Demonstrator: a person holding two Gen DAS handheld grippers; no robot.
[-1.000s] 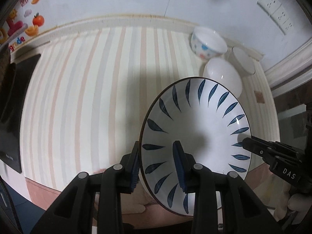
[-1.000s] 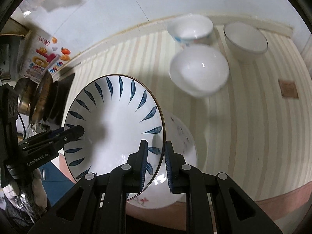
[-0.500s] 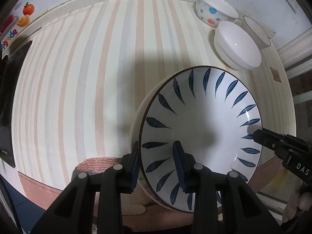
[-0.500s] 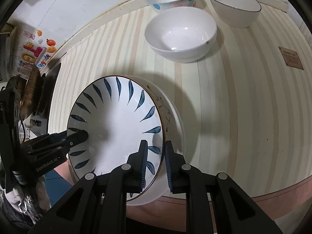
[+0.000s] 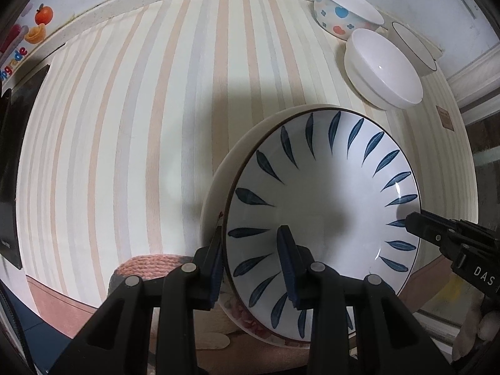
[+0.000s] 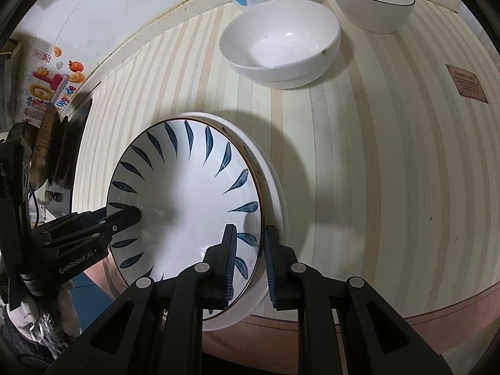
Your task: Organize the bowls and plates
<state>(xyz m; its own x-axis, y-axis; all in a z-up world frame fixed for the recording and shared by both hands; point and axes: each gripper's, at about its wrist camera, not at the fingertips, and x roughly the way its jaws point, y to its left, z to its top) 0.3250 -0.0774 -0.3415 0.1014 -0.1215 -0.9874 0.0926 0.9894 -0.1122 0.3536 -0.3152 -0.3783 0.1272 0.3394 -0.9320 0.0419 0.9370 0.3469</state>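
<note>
A white plate with blue leaf marks point(image 5: 322, 206) is held by both grippers over a larger white plate point(image 5: 218, 184) on the striped table. My left gripper point(image 5: 251, 265) is shut on its near-left rim. My right gripper point(image 6: 248, 262) is shut on its opposite rim, with the plate point(image 6: 187, 200) just above or resting on the lower plate point(image 6: 275, 193); I cannot tell which. Each gripper shows in the other's view: the right one point(image 5: 409, 220) and the left one point(image 6: 136, 212).
Three bowls stand at the far side: a plain white bowl point(image 6: 281, 43), a bowl with coloured dots point(image 5: 343, 15) and a dark-rimmed white bowl point(image 6: 372, 0). A pink woven mat point(image 5: 150, 265) lies by the table's front edge. A black appliance point(image 5: 12, 168) is at the left.
Both grippers have lowered the leaf plate down toward the table, onto or just over the larger white plate. The bowls have not moved.
</note>
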